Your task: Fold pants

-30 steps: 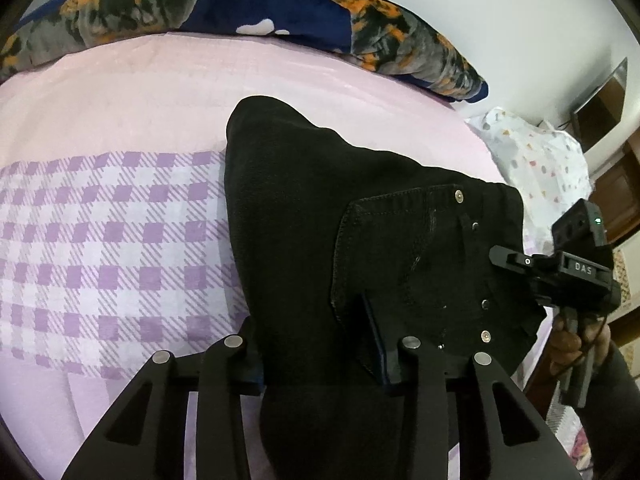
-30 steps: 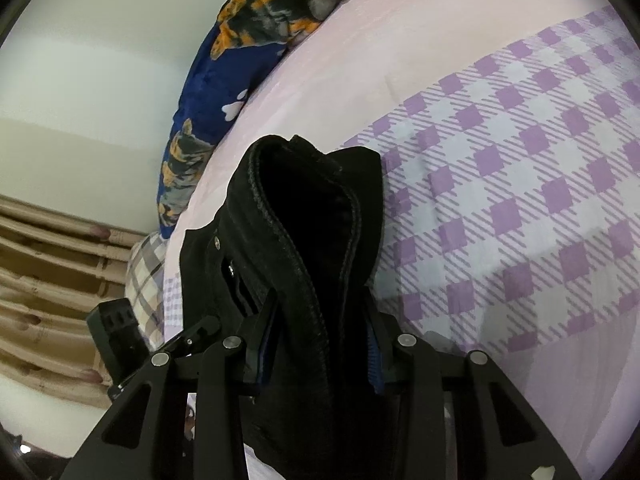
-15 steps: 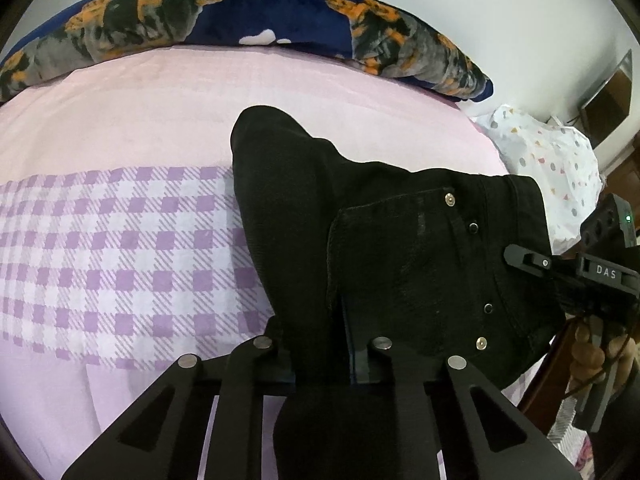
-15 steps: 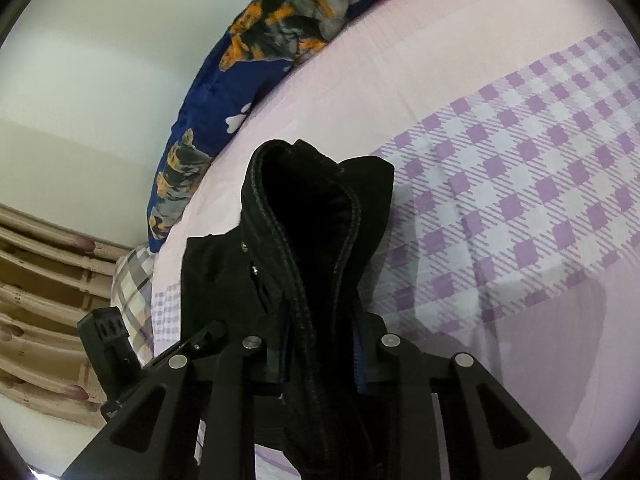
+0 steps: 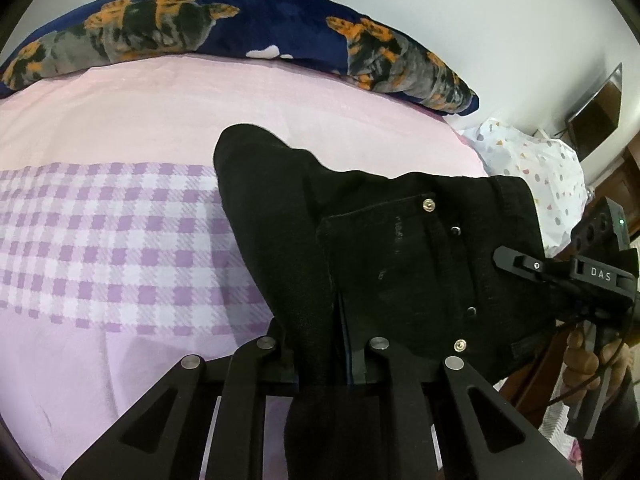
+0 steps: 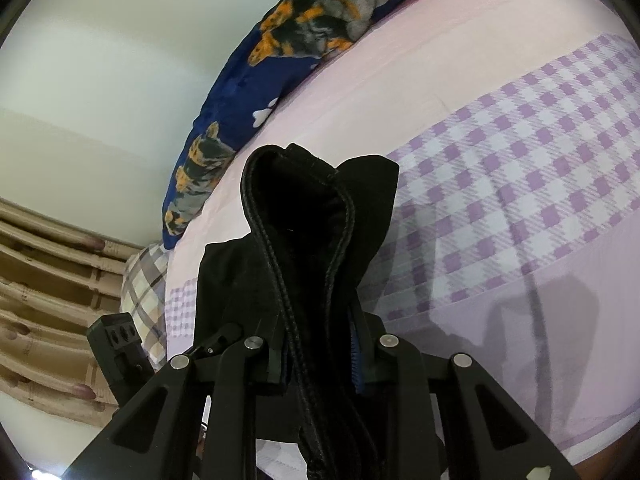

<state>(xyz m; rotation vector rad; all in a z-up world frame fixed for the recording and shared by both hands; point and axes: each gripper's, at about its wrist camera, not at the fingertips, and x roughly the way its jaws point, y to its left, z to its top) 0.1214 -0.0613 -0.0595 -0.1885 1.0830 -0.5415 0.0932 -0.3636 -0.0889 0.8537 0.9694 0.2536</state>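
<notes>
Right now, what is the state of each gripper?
Left gripper: just closed, gripping the black pants.
Right gripper: just closed, gripping the same pants.

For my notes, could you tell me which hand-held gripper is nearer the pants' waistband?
Right: the right hand-held gripper clamps the waistband; the left hand-held gripper grips below the pocket.

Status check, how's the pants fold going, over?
Left gripper and right gripper both clamped on black pants. Pants bunched above bedsheet. Nothing in the way.
</notes>
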